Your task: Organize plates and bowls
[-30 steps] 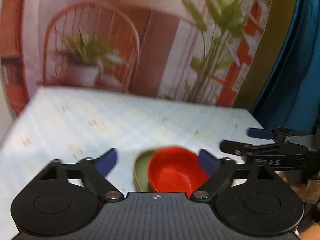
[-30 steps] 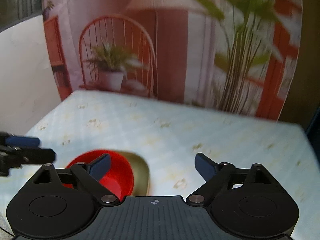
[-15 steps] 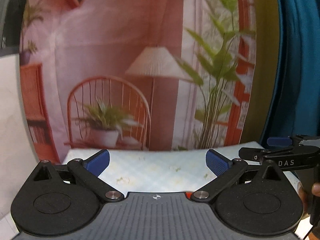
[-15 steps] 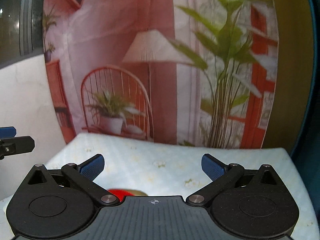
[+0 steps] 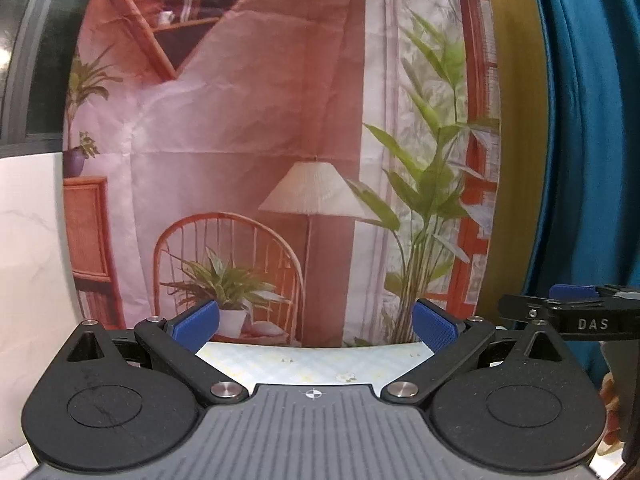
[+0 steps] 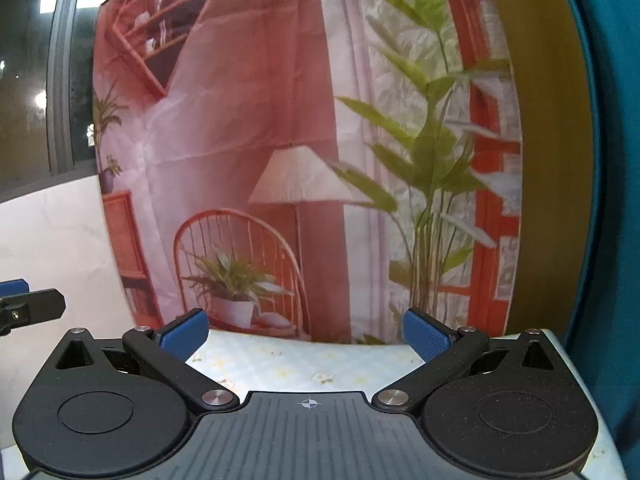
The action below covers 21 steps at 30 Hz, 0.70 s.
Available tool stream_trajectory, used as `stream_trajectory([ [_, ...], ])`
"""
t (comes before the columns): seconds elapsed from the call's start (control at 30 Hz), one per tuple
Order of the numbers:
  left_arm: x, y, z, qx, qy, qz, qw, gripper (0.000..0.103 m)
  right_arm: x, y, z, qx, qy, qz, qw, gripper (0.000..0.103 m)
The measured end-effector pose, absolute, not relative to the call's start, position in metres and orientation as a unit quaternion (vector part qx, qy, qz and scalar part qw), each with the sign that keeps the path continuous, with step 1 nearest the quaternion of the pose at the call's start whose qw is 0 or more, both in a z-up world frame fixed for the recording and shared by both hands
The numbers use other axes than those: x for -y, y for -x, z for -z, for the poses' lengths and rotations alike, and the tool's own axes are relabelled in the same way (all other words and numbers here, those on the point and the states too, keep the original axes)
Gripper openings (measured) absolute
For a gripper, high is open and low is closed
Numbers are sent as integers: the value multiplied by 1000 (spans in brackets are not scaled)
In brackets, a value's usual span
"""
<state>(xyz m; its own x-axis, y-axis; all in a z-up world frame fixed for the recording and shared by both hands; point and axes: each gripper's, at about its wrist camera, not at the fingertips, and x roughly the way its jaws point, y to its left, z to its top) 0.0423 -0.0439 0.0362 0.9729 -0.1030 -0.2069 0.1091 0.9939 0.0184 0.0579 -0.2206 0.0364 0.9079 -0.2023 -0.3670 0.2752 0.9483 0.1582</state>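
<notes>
Both grippers lifted (jaws spread), bowls gone

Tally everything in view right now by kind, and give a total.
Grippers: 2, the left gripper and the right gripper; their jaws have just been opening, with nothing between them
Table: 1
Printed backdrop: 1
Blue curtain: 1
Bowls or plates: 0 in view
Total: 5

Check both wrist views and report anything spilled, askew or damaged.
Nothing stands out. The visible strip of tablecloth is clean and flat, with no spill. Left gripper and right gripper are open and hold nothing. No plates or bowls are in view, so their state cannot be judged.
</notes>
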Motion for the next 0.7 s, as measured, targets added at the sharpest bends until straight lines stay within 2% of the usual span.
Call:
stream_trajectory([
  [0.7, 34, -40, -33, -128, -12, 8, 992, 103, 199, -47, -43, -179, -71, 140, 971, 103],
])
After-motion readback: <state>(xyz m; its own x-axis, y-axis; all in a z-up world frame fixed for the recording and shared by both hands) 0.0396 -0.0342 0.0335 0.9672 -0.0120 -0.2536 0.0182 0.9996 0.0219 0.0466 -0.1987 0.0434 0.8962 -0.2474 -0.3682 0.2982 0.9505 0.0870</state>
